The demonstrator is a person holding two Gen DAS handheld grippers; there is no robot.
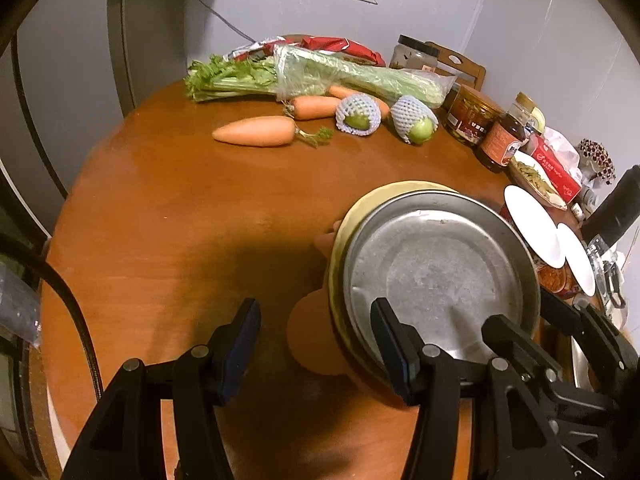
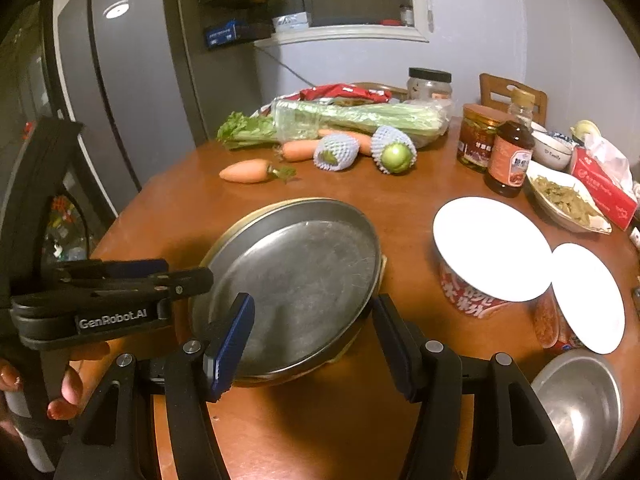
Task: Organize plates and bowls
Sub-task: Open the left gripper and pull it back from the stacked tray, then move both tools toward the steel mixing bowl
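Note:
A scuffed metal plate lies on top of a pale yellow plate, whose rim peeks out behind it. Something orange-brown shows under the stack. My left gripper is open and straddles the stack's left rim, one finger over the metal plate and the other over the table. From the right wrist it appears side-on, held by a hand. My right gripper is open too, straddling the near right rim. A second metal dish sits at the lower right.
On the round wooden table stand two white-lidded noodle cups, a dish of greens, a small white bowl, a sauce bottle and a jar. Carrots, celery and netted fruit lie at the back.

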